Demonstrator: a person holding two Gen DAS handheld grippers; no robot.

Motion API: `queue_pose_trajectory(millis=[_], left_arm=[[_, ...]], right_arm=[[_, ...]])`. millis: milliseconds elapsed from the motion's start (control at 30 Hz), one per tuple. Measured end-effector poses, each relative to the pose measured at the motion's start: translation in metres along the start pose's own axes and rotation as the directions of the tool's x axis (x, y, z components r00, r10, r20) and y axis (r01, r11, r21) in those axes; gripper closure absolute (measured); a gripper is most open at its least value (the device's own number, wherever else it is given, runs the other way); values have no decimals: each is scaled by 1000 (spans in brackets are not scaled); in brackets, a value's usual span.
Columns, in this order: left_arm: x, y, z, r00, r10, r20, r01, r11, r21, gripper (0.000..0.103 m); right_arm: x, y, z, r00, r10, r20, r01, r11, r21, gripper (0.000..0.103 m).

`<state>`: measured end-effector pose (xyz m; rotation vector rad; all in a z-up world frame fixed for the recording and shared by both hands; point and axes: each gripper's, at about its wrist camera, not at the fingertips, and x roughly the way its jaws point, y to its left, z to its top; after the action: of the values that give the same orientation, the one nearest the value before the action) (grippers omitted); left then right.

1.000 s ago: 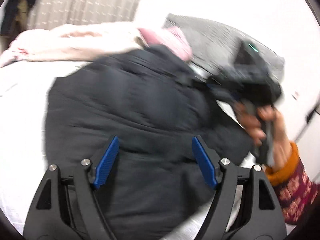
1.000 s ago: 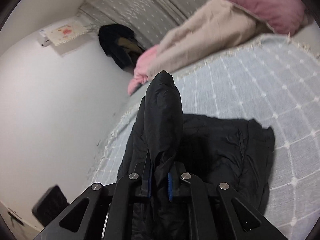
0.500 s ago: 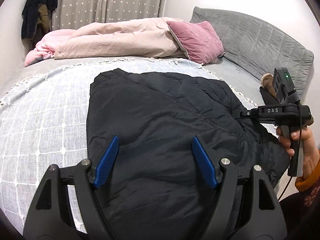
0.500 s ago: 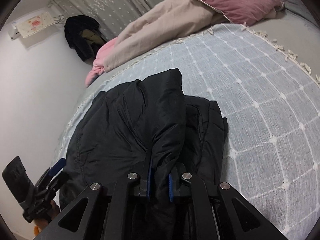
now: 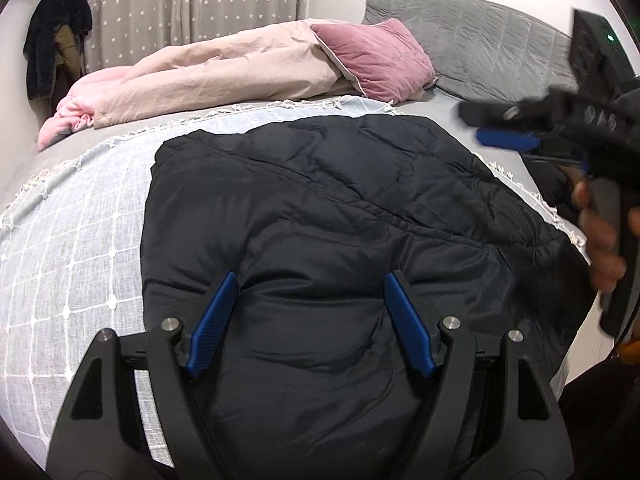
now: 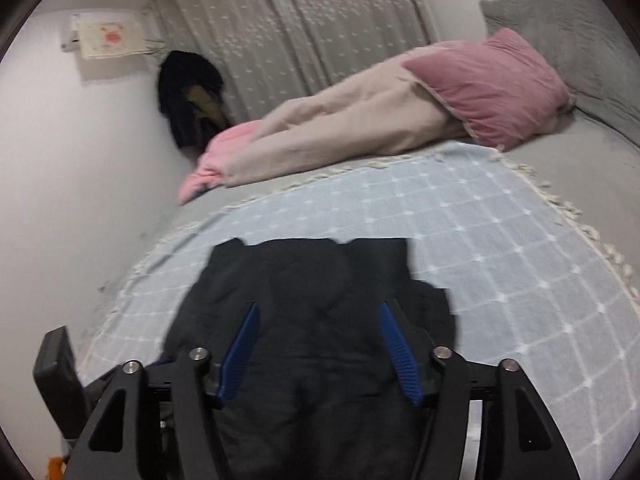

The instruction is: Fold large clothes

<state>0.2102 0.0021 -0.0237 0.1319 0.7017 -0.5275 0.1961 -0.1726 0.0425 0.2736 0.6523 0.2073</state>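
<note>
right gripper (image 6: 318, 344) has let go of the jacket (image 5: 340, 240); both sets of fingers now spread, empty.
next, grip matching hem corners, fold evenly over the blanket (image 5: 72, 240).

You're not getting any readable text here. The right gripper (image 5: 504, 126) is showing some blurred marks on its black body, but they're too smeared to make out. The wall unit (image 6: 106, 36) is wearing a patterned cover with no legible lettering either.
</note>
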Motion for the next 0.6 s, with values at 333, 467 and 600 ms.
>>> queue_pose_trajectory(millis=[333, 467, 600], left_arm=[[-2, 60, 7, 999, 28, -47, -38, 971, -237, 19], [6, 76, 2, 996, -11, -84, -17, 943, -332, 11], [11, 85, -3, 992, -76, -101, 28, 913, -407, 9]], right_arm=[[25, -21, -34, 948, -315, -42, 305, 939, -162, 22], [22, -45, -39, 959, -268, -94, 260, 962, -84, 17], [26, -77, -44, 971, -122, -205, 144, 985, 100, 11]])
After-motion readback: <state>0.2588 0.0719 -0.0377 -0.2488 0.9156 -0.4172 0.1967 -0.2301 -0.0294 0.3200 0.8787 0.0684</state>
